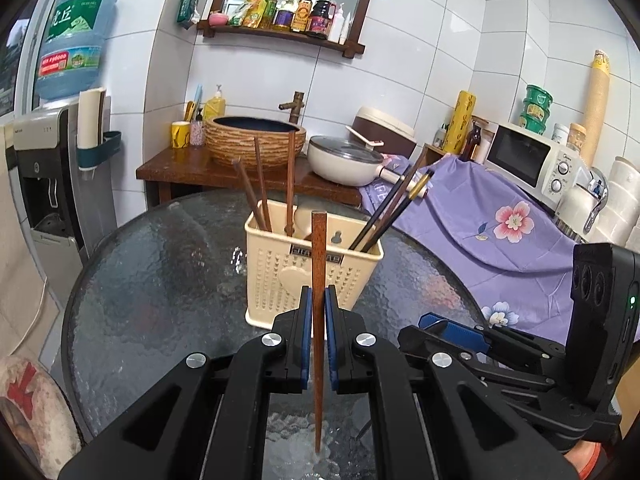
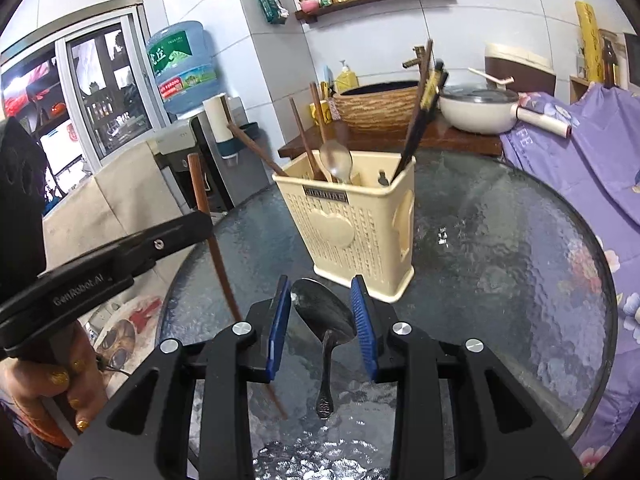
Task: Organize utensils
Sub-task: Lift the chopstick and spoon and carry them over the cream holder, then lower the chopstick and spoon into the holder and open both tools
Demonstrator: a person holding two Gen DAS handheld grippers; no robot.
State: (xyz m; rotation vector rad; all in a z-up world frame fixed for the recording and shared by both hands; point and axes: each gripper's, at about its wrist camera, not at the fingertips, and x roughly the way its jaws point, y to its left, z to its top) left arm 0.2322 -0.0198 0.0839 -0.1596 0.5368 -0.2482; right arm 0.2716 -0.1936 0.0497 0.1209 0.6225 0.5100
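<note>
My left gripper [image 1: 318, 300] is shut on a brown wooden chopstick [image 1: 318, 264] held nearly upright, its lower tip near the glass table [image 1: 160, 280]. Just beyond stands a cream utensil holder [image 1: 310, 280] with several chopsticks in it. In the right wrist view my right gripper [image 2: 320, 294] is open around a metal spoon [image 2: 322, 316] that lies on the table, bowl toward the holder [image 2: 352, 224]. The holder also contains a spoon. The left gripper [image 2: 192, 224] with its chopstick [image 2: 212, 240] shows at the left there.
A purple flowered cloth [image 1: 500, 232] covers the counter to the right, with a microwave [image 1: 532, 156] on it. Behind the table is a wooden stand with a basin [image 1: 256, 140] and a white pan [image 1: 344, 160]. A water dispenser [image 1: 44, 168] stands at the left.
</note>
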